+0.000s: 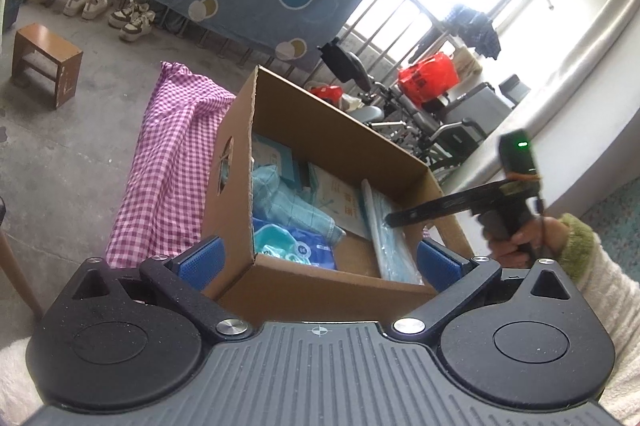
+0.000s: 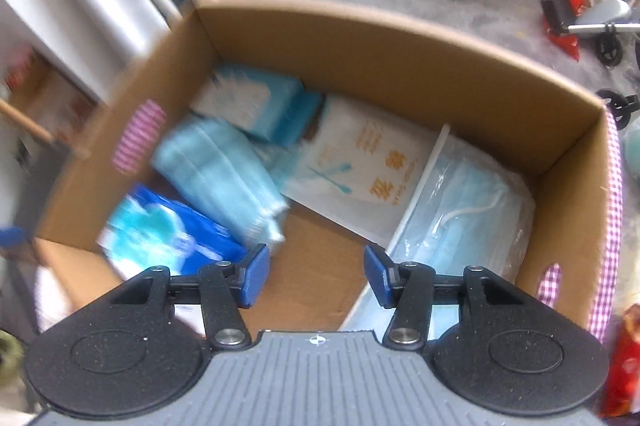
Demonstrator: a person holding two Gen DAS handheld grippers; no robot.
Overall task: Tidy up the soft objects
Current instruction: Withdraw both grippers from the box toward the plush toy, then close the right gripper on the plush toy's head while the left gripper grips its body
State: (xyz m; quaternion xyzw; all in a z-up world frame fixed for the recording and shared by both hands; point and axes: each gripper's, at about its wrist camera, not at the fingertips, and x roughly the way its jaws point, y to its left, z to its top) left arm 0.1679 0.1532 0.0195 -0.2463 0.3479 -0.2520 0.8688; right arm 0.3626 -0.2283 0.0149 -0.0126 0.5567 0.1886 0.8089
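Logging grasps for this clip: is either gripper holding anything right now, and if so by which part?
Nothing is held. The left gripper and the right gripper are both open with nothing between their fingers, over the cardboard box.

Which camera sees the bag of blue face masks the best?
The right wrist view. It looks straight down into the cardboard box, so the mask bag shows its flat face, with ear loops visible. The left wrist view shows only a narrow strip of the mask bag, seen at a steep angle.

Black tool [image 2: 316,280] bodies, blue ribbed pads [image 2: 255,276], silver screws, grey ridged housings; cream sleeve [image 1: 616,298], green cuff.
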